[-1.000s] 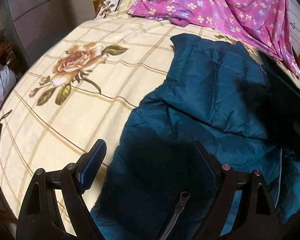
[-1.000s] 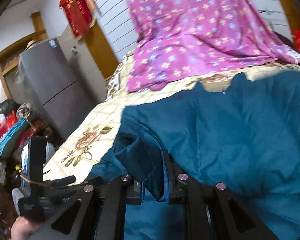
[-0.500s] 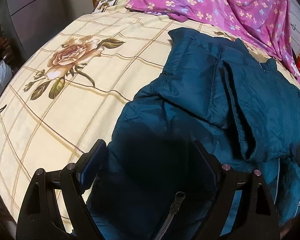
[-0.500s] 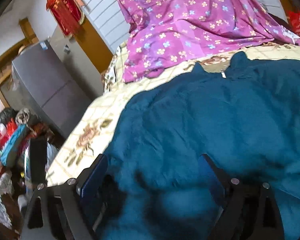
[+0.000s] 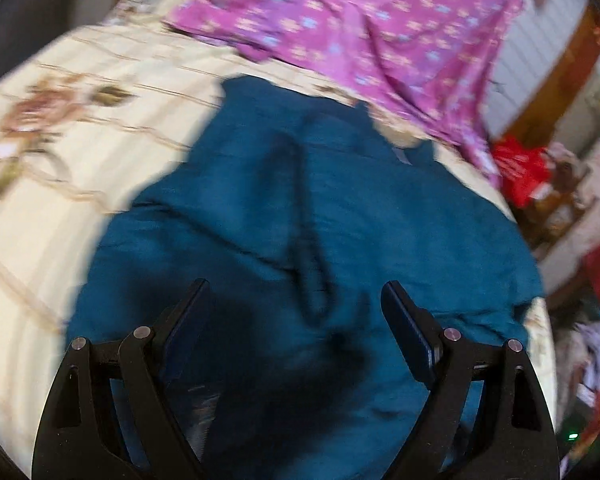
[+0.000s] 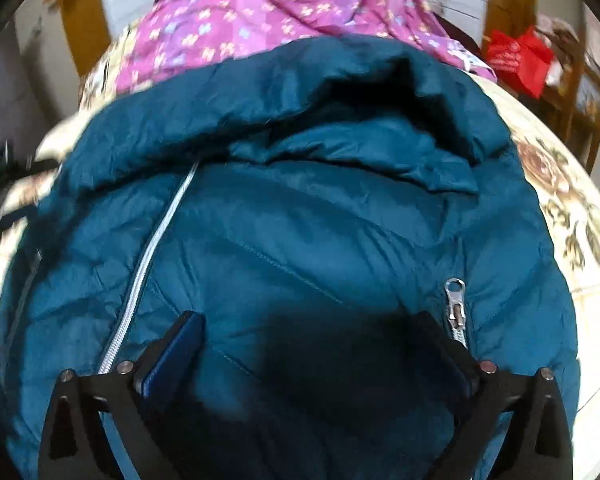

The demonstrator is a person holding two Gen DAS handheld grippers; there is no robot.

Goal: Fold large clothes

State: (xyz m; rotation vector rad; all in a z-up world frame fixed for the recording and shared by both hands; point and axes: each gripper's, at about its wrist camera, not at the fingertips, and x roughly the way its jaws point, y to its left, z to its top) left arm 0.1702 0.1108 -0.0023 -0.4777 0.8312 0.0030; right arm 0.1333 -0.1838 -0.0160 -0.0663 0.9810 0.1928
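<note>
Left wrist view: blurred throughout. Teal padded jacket [image 5: 300,220] spread across the cream rose-print bedsheet [image 5: 52,184], filling the middle and lower part of the frame. Dark fold or sleeve ridge running down the jacket's centre. Left gripper [image 5: 296,296] poised above the jacket's near part, tongs wide apart, nothing between them; contact with the fabric impossible to judge. Purple floral cloth [image 5: 360,28] heaped at the far end of the bed, its lower edge just beside the jacket's far edge. Red bag [image 5: 520,172] off the right side of the bed, among clutter too blurred to name.

Right wrist view: same jacket [image 6: 300,240] seen close up, covering nearly everything. Collar or hood part rolled over at the far edge, forming a dark hollow. White zipper line [image 6: 152,256] running diagonally from upper centre down to the left fingertip. Metal zipper pull [image 6: 455,300] lying just beside the right finger. Right gripper [image 6: 308,320] low over the quilted front, tongs spread apart, empty, with a dark shadow on the fabric between them. Purple floral cloth [image 6: 260,12] behind the jacket. Rose-print bedsheet [image 6: 560,200] showing at the right edge. Red bag [image 6: 520,60] at upper right, beyond the bed.
</note>
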